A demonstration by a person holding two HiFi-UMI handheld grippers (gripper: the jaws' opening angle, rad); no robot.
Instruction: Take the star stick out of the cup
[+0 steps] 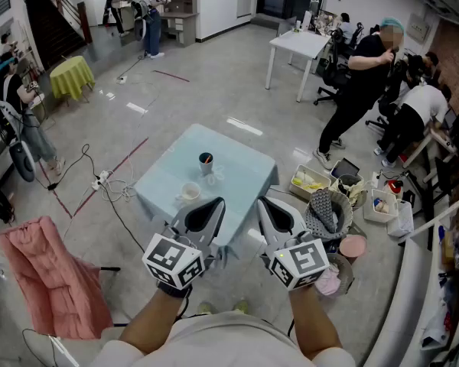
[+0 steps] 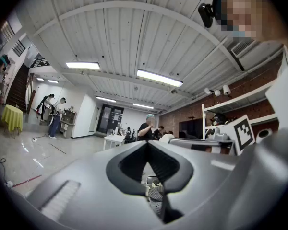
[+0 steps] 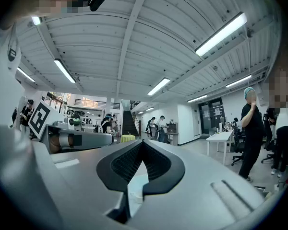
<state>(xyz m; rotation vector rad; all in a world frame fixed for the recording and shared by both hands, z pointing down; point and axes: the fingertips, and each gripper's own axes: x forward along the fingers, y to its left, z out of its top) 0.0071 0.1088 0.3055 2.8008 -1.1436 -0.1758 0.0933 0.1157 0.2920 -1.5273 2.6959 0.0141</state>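
A small table with a light blue cloth [image 1: 237, 167] stands below me in the head view. On it a grey cup [image 1: 206, 163] holds a dark stick end at its mouth; the star shape is too small to make out. A white cup [image 1: 190, 193] sits nearer the front left. My left gripper [image 1: 213, 205] and right gripper [image 1: 265, 203] hover side by side over the table's near edge, well short of the grey cup. Both are shut with nothing in them. In the gripper views the left gripper [image 2: 147, 143] and the right gripper [image 3: 142, 143] point out across the room, jaw tips together.
Baskets and boxes of clutter [image 1: 327, 207] crowd the floor right of the table. A pink cloth [image 1: 50, 277] lies at the left, with cables [image 1: 99, 180] on the floor. A white desk [image 1: 298, 44] and several people stand farther off.
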